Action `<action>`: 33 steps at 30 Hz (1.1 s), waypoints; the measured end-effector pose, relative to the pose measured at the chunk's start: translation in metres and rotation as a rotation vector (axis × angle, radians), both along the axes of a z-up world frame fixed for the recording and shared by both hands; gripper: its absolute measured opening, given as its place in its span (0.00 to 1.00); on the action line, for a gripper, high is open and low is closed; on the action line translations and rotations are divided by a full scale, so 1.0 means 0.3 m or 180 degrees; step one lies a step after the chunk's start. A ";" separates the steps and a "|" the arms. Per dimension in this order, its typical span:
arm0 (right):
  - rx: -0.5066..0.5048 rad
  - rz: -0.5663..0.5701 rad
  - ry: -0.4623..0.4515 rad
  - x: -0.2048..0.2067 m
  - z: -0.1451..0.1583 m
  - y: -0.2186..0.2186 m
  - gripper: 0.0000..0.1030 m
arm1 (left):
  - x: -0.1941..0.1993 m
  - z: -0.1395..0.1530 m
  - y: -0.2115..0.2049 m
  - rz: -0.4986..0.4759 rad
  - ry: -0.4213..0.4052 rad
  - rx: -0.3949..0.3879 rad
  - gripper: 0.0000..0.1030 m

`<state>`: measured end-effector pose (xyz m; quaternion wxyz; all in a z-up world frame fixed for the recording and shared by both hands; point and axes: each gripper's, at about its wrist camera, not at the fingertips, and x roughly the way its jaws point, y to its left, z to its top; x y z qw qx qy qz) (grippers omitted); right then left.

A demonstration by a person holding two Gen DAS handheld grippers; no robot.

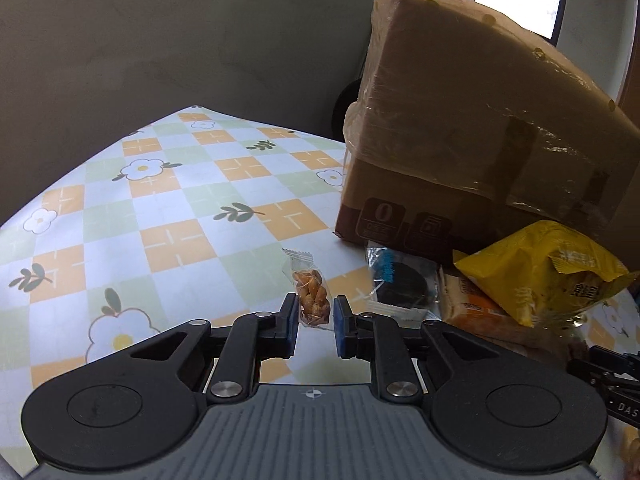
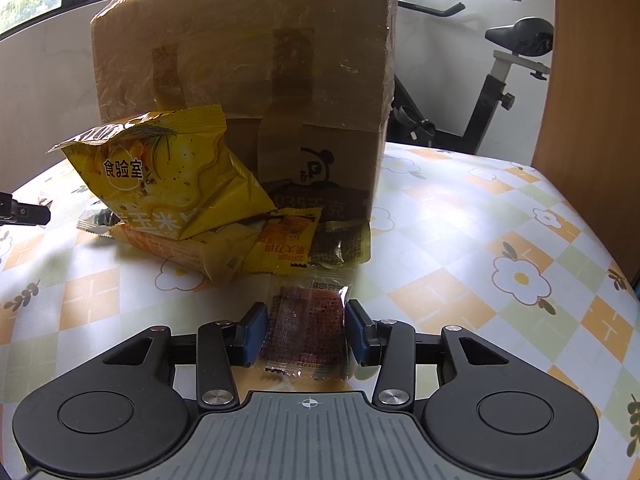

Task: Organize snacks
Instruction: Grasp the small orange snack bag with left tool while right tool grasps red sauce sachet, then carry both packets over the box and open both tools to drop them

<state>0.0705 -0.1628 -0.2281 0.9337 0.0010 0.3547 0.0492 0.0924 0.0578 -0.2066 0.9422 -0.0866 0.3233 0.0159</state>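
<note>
Left gripper (image 1: 316, 322) clamped on small clear packet of twisted fried snack (image 1: 310, 296), held over the checked tablecloth (image 1: 168, 184) near its front edge, apart from the pile, probably for sorting. Right gripper (image 2: 306, 330) closed on clear packet of dark red snack (image 2: 308, 328), just before the heap: yellow bag (image 2: 168, 176), orange sachet (image 2: 286, 240). Wrapped cardboard box (image 2: 248, 60) behind, backing the pile.
</note>
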 end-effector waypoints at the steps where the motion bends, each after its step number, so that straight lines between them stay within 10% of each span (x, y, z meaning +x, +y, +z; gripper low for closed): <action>1: 0.0002 0.0000 0.0000 0.000 0.000 0.000 0.38 | -0.010 -0.001 -0.005 -0.0006 0.0012 -0.0028 0.19; 17: 0.0276 -0.0139 -0.0249 -0.072 0.117 -0.068 0.37 | -0.058 0.176 0.023 -0.0084 -0.0300 0.0021 0.19; 33: 0.0582 -0.0059 -0.1282 0.050 0.647 -0.209 0.37 | -0.001 0.595 -0.023 -0.0582 -0.1102 -0.0066 0.19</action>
